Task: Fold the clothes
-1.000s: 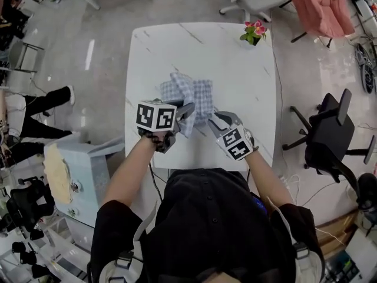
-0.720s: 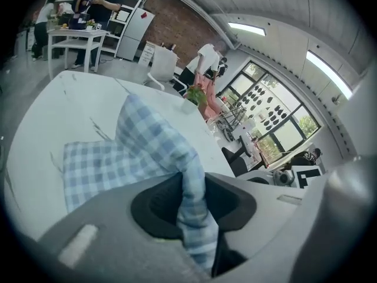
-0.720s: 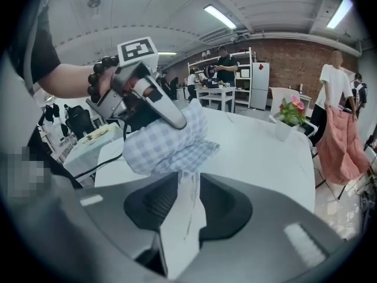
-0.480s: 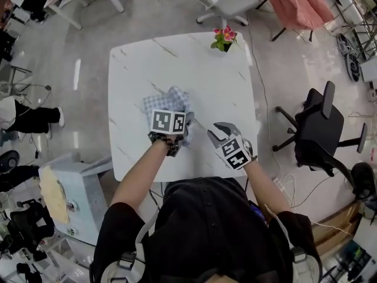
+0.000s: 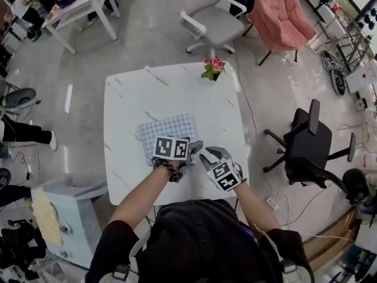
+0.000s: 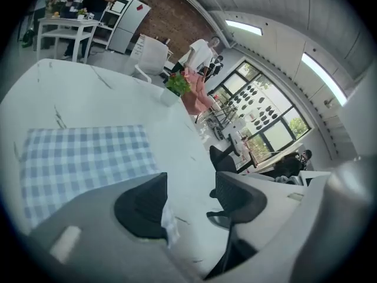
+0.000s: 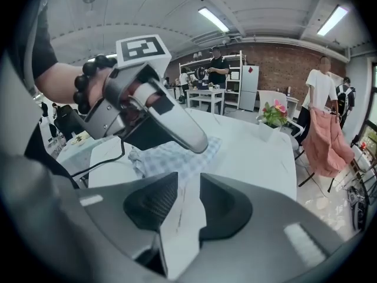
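Checked blue-and-white cloth (image 5: 168,131): head view, one item, lying flat as a rough rectangle on the white marbled surface (image 5: 126,99), toward the near edge and left of centre. Left gripper (image 5: 194,147) sits over the cloth's near right corner, and the right gripper (image 5: 211,154) is just beside it on bare surface, clear of the cloth. Potted plant (image 5: 212,68) with pink flowers stands at the far edge. Grey office chair (image 5: 209,22), pink garment (image 5: 283,13) draped on a stand and a black chair (image 5: 306,146) are around the surface on the floor.

Left gripper view: jaws spread, having just been opening. The gap between the pads shows bare surface. A small pale wisp clings to the inner edge of the left pad, and I cannot tell what it is. The cloth lies flat to the left, beyond and behind that jaw, not pinched.

Right gripper view: jaws stand a narrow gap apart with only bare surface showing between them, nothing held. The left gripper crosses the upper left of the picture, its tip over the cloth's edge. The plant stands beyond at the right.
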A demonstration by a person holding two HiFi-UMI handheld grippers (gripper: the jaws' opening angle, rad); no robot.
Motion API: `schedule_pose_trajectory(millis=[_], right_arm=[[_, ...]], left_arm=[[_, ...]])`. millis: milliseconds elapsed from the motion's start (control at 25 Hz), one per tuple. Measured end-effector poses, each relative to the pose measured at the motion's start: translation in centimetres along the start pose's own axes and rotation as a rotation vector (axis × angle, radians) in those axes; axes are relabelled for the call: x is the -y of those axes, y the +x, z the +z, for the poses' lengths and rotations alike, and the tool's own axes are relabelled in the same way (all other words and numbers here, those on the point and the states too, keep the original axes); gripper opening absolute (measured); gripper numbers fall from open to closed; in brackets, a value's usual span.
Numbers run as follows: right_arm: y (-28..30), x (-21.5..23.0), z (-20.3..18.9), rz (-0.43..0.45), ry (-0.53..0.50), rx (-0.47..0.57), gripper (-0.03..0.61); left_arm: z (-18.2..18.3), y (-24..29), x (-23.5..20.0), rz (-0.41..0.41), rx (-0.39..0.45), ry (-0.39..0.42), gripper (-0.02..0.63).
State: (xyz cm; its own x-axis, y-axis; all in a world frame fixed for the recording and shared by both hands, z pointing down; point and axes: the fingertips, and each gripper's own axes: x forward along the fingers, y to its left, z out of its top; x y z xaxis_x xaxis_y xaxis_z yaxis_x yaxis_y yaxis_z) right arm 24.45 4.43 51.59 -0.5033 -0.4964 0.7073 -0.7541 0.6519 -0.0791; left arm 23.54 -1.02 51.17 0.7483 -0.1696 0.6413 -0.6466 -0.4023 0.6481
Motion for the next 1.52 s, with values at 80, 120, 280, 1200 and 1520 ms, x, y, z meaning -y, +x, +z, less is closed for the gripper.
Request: schedule_pose_trajectory(millis=[80,120,280,1200,1520], right_arm=[[-0.1,-0.3,0.1,-0.010,-0.003,0.003,0.123],[-0.3,-0.5,0.2,-0.016,-0.002,0.006,0.123],[-1.5,0.0,0.9,-0.048,0.000,0.030,0.123],[3.7,-4.5,5.9,0.048,-0.112,0.038,0.124],[7.4,-6.1,4.4,0.098,-0.142,-0.062,0.124]], left_arm=[[0.1,-0.4,1.1,-0.032,0.004,0.015,0.264],[0.0,-0.7,1.7,-0.050,0.004,0.018,0.264],[-0.1,-1.4,3.7,-0.118,0.011,0.013,0.264],[-2.6,-12.5,-7.8,0.074,0.140,-0.028,0.233],[-4.5,-13.5,-11.9,0.206,0.153,0.106,0.233]])
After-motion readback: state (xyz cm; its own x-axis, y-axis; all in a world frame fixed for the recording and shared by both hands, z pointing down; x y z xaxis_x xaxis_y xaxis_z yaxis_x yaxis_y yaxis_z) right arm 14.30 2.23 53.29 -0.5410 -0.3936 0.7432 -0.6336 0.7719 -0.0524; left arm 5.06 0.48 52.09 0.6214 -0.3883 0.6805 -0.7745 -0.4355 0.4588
